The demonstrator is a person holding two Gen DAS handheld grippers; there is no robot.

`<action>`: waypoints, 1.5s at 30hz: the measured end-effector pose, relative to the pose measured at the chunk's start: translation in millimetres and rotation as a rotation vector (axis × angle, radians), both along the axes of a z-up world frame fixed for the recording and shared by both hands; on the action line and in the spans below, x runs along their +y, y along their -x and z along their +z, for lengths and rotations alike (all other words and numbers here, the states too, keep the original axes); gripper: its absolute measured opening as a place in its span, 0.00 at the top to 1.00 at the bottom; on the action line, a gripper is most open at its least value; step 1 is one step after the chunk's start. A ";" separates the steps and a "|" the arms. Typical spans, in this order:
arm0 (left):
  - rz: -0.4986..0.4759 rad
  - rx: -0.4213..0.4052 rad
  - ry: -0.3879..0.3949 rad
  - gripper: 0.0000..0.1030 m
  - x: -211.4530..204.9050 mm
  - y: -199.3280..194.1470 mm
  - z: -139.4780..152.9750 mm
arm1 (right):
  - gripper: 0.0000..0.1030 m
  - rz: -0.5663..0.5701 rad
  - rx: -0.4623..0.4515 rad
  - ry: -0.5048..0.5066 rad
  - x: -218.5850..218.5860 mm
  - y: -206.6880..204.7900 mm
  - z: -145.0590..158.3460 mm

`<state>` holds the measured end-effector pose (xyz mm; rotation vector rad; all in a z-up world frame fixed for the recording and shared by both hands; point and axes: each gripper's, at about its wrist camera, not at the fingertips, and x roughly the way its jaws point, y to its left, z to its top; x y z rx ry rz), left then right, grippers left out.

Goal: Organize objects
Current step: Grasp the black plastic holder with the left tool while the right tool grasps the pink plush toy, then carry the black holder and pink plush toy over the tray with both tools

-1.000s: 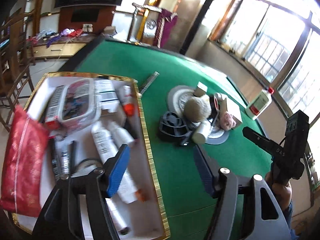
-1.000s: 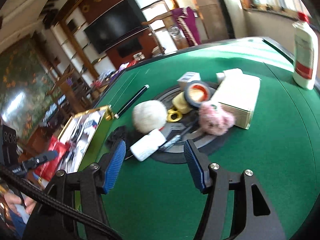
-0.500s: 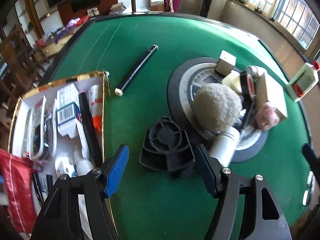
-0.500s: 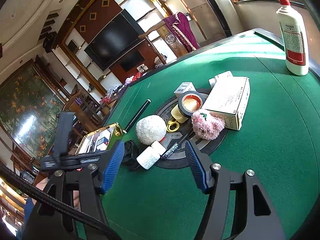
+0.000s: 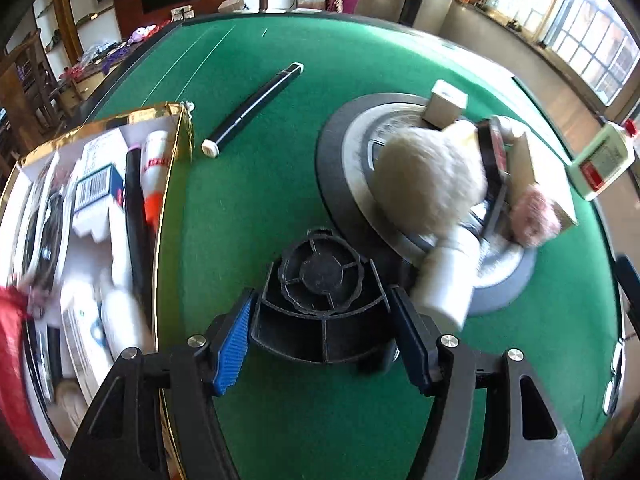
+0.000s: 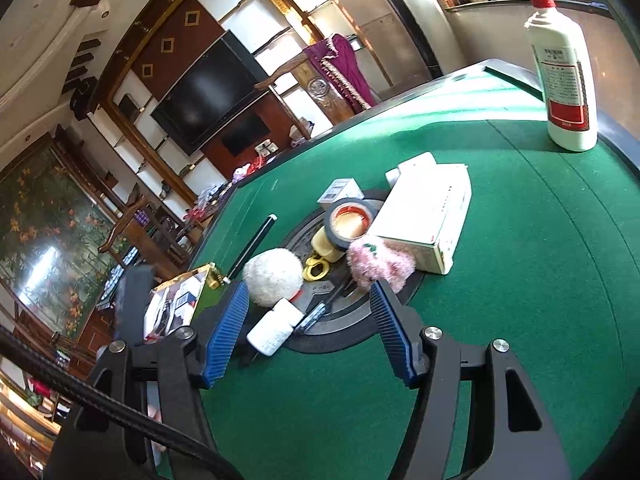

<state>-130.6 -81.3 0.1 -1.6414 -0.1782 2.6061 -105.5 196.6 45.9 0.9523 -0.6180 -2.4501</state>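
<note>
Our left gripper [image 5: 322, 330] straddles black plastic part [image 5: 324, 304] on green table [image 5: 256, 208], jaws just narrowing; pad contact unclear, we think. Our right gripper [image 6: 306, 330] hangs apart, empty, near white bottle [image 6: 274, 328].

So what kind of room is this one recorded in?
Most likely a home living room. A large television hangs in a wood-panelled wall of shelves, wooden chairs stand beside it, and the work surface is a green felt table with a round hub in its middle, probably a games table.
</note>
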 end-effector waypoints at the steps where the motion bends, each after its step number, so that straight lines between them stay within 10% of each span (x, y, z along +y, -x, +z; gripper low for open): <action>1: -0.008 0.011 -0.002 0.42 1.5 -9.3 1.0 | 0.36 -0.002 -0.003 -0.013 1.1 3.1 -0.7; 19: -0.079 0.111 -0.034 0.41 14.2 -53.5 -6.5 | 0.36 -0.039 -0.178 -0.153 -21.6 78.1 -51.0; 22: -0.083 0.122 -0.021 0.41 17.5 -52.0 -7.0 | 0.69 -0.033 -0.165 -0.256 -33.9 78.2 -55.0; 28: -0.080 0.135 -0.057 0.42 14.0 -51.8 -5.8 | 0.83 0.002 -0.104 -0.305 -35.4 62.5 -47.5; 37: -0.082 0.137 -0.051 0.42 16.9 -49.5 -6.8 | 0.82 0.050 -0.043 -0.357 -48.5 42.5 -33.4; 45: -0.084 0.142 -0.031 0.41 21.2 -49.6 -8.7 | 0.48 0.043 -0.053 -0.330 -50.7 51.4 -38.2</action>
